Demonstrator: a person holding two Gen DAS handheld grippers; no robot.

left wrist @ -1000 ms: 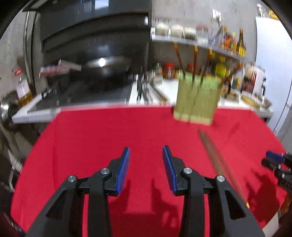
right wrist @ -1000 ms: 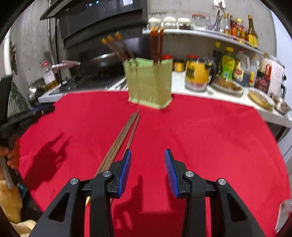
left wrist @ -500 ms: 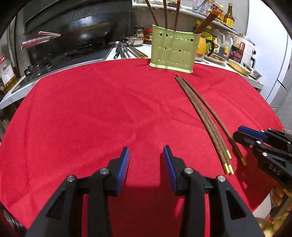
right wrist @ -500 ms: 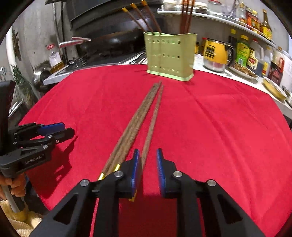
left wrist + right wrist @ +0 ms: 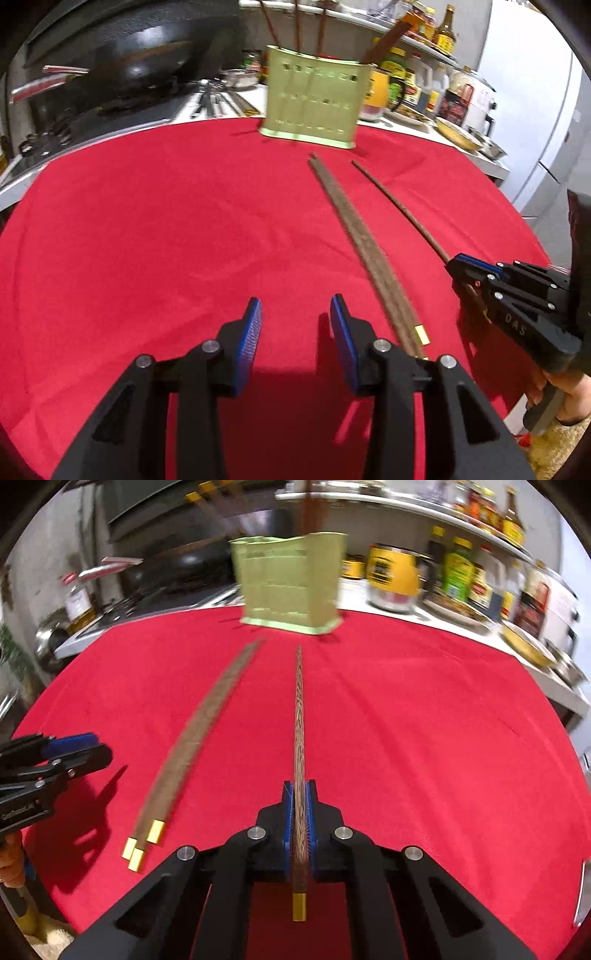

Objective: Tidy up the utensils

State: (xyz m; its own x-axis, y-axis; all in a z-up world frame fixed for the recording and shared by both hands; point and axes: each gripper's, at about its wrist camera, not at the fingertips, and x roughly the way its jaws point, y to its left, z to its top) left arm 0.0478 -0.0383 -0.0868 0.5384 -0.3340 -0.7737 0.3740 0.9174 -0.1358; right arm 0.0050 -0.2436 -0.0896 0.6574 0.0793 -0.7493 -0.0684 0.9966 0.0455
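Right claw (image 5: 300, 805) clamps one chopstick (image 5: 298, 716); left claw (image 5: 295, 325) part-open, empty. Three chopsticks (image 5: 181, 753) left on desk (image 5: 424, 720); several already in holder (image 5: 291, 587), upper centre.

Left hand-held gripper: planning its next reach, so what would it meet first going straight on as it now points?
Probably the bare red cloth ahead of the open left hand-held gripper; the loose chopsticks lie to its right.

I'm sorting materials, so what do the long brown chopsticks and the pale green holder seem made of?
Long brown chopsticks: apparently dark wood, matt streaky grain, with shiny gold, probably metal, end caps. Pale green perforated holder: likely plastic, smooth uniform colour with moulded holes, though painted metal is possible.
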